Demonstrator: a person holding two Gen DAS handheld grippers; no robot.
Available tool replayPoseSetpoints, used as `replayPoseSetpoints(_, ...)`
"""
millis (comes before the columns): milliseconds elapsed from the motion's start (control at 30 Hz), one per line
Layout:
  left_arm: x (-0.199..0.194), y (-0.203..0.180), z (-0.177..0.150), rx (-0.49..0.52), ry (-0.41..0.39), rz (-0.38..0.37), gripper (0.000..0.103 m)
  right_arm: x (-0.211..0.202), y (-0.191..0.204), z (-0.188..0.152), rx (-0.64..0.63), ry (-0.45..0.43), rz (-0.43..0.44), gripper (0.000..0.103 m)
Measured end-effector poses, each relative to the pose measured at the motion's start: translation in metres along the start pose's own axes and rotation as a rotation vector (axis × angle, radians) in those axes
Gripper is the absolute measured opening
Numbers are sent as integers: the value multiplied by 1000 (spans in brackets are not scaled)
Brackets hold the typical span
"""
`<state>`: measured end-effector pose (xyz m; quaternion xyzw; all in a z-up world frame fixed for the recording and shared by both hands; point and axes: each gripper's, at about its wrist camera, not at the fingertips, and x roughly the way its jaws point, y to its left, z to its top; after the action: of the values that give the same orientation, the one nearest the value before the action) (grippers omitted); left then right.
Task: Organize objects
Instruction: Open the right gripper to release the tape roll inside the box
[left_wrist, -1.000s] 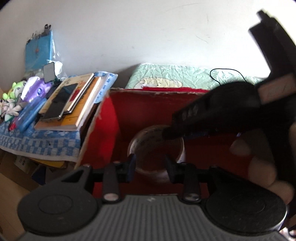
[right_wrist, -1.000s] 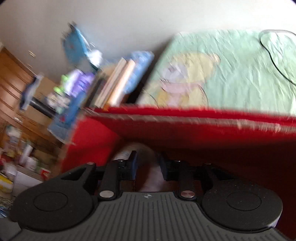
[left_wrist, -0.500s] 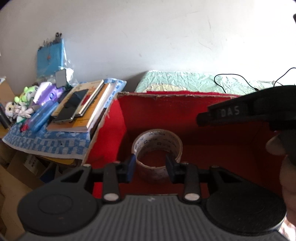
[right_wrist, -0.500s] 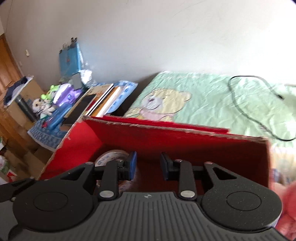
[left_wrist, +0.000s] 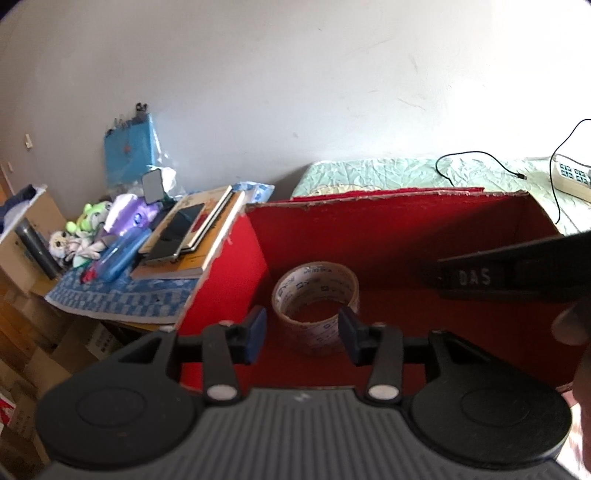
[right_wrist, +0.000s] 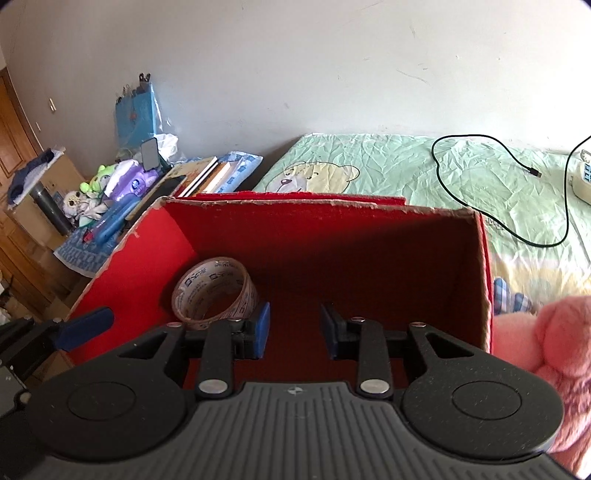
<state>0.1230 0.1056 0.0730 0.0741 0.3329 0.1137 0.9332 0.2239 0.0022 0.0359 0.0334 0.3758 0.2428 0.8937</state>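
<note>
A roll of clear printed tape (left_wrist: 316, 295) lies on the floor of an open red cardboard box (left_wrist: 388, 229), near its left wall; it also shows in the right wrist view (right_wrist: 214, 291). My left gripper (left_wrist: 302, 334) is open and empty, its jaws wider than the roll, held above the box's near edge. My right gripper (right_wrist: 294, 328) is open and empty over the box (right_wrist: 332, 236), to the right of the tape. The right gripper's body shows at the right of the left wrist view (left_wrist: 517, 273).
The box stands on a bed with a green bear-print sheet (right_wrist: 388, 166); a black cable (right_wrist: 480, 184) and a power strip (left_wrist: 570, 177) lie on it. A pink plush (right_wrist: 546, 354) is at the right. Left is a side table with books (left_wrist: 192, 236), toys and a blue case.
Both grippers have pulled up and back from inside the box. The right gripper has moved out from in front of the left camera to its right edge. The tape has stayed put.
</note>
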Motion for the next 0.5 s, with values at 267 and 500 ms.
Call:
replayPoseSetpoints(267, -22, -4, -9, -19, -51, 69, 69, -22, 1, -18, 17, -82, 44, 37)
replayPoseSetpoints(500, -45, -5, -17, -42, -97, 115, 92, -45, 2, -35, 35, -177, 50, 38)
